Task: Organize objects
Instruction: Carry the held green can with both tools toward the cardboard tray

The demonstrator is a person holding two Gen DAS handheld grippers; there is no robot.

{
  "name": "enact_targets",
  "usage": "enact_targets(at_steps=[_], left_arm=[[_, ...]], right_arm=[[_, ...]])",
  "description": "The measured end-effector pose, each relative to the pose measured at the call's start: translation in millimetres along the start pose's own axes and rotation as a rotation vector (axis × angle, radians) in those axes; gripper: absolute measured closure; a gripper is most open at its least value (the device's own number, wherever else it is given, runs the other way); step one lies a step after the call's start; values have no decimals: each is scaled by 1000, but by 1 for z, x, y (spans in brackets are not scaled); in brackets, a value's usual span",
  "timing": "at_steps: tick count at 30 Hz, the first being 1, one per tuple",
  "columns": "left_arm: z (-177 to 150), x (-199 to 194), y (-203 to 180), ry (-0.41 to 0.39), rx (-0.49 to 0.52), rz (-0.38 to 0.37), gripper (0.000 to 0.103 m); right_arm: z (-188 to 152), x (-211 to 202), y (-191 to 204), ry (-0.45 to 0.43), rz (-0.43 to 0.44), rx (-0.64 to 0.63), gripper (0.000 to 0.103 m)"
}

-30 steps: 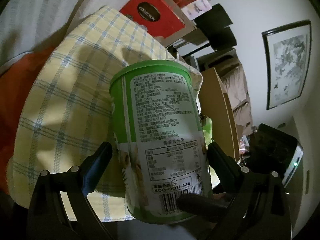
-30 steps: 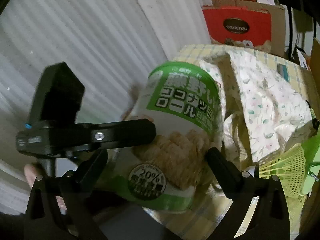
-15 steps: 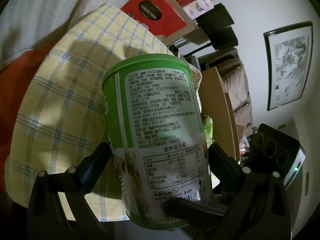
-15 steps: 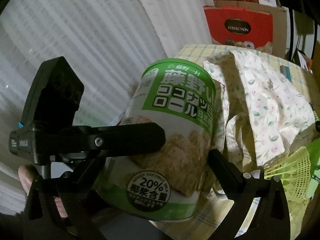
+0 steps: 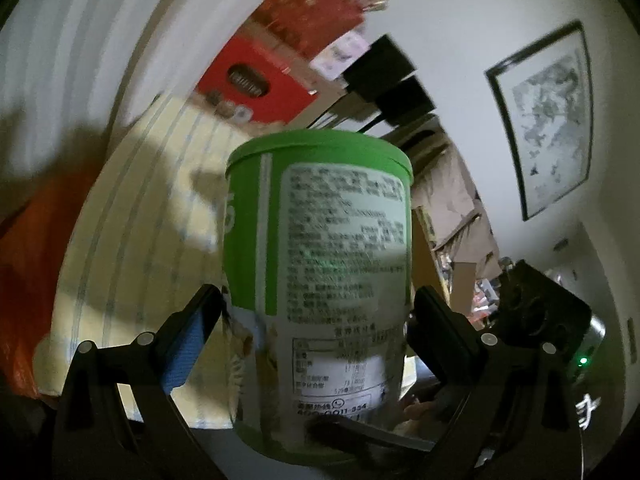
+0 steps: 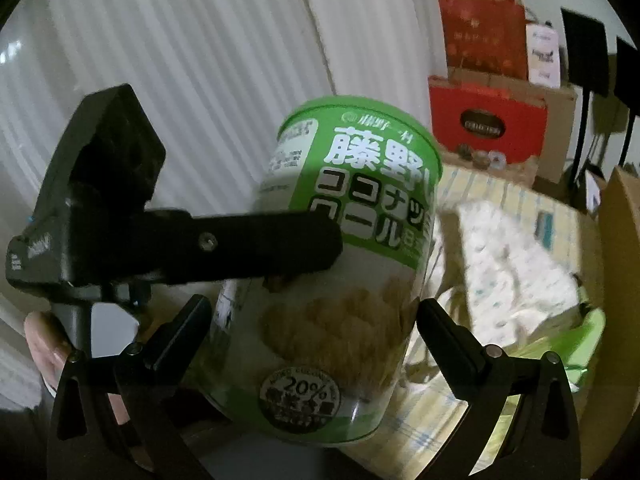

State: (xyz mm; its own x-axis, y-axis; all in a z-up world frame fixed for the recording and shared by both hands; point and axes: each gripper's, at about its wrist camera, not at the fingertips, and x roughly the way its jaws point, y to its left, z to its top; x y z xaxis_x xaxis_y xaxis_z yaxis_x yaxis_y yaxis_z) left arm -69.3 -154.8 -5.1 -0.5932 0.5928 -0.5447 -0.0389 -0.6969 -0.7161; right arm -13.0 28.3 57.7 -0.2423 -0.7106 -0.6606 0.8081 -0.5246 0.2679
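Note:
A green and white snack can (image 5: 320, 280) with a green lid fills the middle of both views; it also shows in the right wrist view (image 6: 340, 272). My left gripper (image 5: 316, 320) is shut on the can, both fingers against its sides. My right gripper (image 6: 314, 328) is shut on the same can from the opposite side. The can is held in the air above the yellow checked cloth (image 5: 132, 220). One left finger (image 6: 248, 240) crosses the can's label in the right wrist view.
A red gift box (image 6: 486, 124) and cardboard boxes stand at the back. A floral cloth (image 6: 516, 272) and a green mesh item (image 6: 560, 344) lie on the checked cloth. An orange cloth (image 5: 28, 264) is at the left. White curtains (image 6: 200, 60) hang behind.
Both grippers have lifted the can higher and tilted it more upright. The views have swung upward, showing more wall and curtain. The image is motion-blurred.

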Motion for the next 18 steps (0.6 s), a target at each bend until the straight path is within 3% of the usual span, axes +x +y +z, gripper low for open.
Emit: enact_targets(at_steps=[8, 18], left_arm=[[10, 0, -70, -12, 122, -8, 6], [6, 55, -129, 48, 158, -55, 6]], right_arm=[[21, -44, -19, -99, -59, 39, 2], [4, -95, -65, -134, -182, 123, 3]])
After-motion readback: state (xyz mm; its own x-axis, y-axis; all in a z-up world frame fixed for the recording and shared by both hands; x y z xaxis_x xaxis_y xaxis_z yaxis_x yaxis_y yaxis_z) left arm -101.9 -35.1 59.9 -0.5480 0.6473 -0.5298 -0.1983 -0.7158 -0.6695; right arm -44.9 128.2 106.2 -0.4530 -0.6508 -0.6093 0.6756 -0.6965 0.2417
